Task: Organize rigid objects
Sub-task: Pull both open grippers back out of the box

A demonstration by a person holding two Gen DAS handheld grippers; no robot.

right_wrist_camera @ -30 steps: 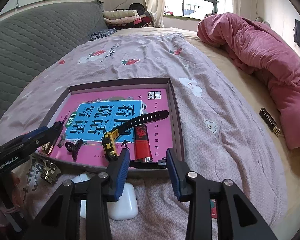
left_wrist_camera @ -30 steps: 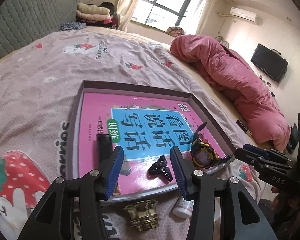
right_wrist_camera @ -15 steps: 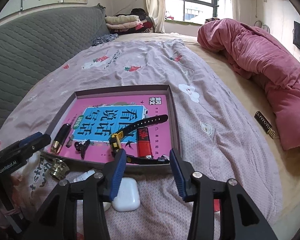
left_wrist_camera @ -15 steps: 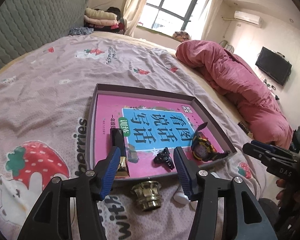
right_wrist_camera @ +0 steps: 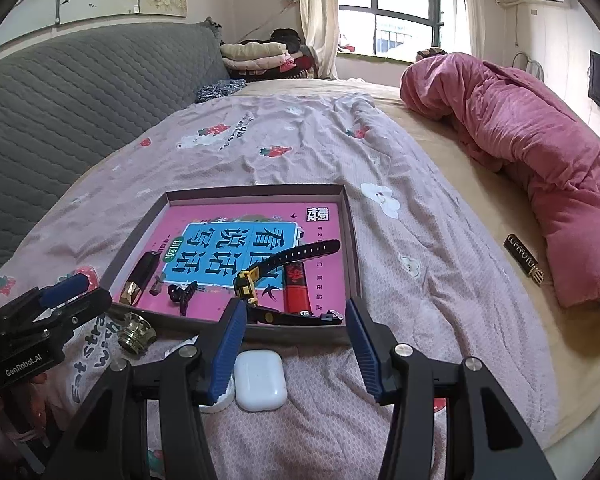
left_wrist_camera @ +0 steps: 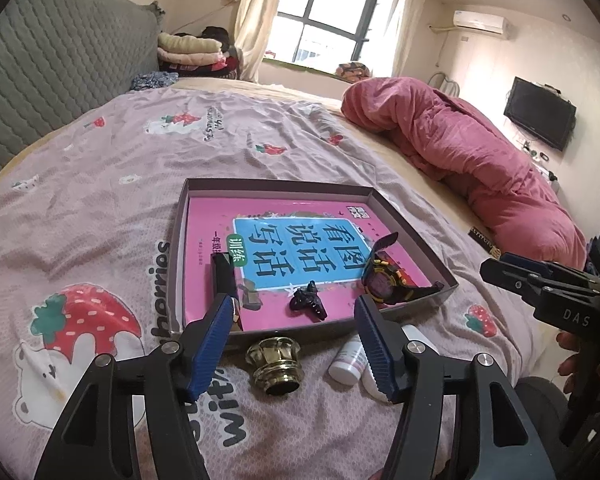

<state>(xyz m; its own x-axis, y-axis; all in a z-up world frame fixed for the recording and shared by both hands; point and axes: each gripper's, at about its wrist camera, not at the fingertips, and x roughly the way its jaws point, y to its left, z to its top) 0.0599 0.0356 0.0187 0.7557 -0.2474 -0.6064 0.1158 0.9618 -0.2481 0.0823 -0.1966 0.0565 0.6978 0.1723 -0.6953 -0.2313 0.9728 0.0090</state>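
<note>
**Both tools drawn back from the tray, three items left on the bedspread**

Since a second ago both tools had pulled back toward the person, so the brass knob (left_wrist_camera: 275, 364) and the white bottle (left_wrist_camera: 347, 362) came fully into the left view and the earbud case (right_wrist_camera: 259, 381) into the right; nothing in the tray (left_wrist_camera: 414, 232) had shifted.

The left tool (left_wrist_camera: 294, 350) hung spread and empty over the bedspread (left_wrist_camera: 100, 184), the knob between its fingers' lines; the right tool (right_wrist_camera: 296, 346) was likewise spread and empty, just above the earbud case.

The knob sat just outside the tray's near wall, resting on its wide end with the open threaded neck toward the camera, axis tilted slightly toward the person; being metal it likely was heavy for its bulk, stiff and slick, so the ribbed waist looked the safest hold.

The bottle lay on its side, long axis running from near-left to far-right, partly behind the left tool's right finger; probably light plastic, apt to roll, best pinched across the barrel.

The earbud case lay flat, glossy and rounded, probably slippery; its narrower sides seemed the place to grip.

Inside the tray, on the pink book (right_wrist_camera: 256, 240), lay the watch (right_wrist_camera: 260, 276), its strap reaching far-right, the red lighter (right_wrist_camera: 296, 286), the hair claw (left_wrist_camera: 309, 300) and the black-and-gold lipstick (right_wrist_camera: 140, 278), the latter pointing away from the person.
</note>
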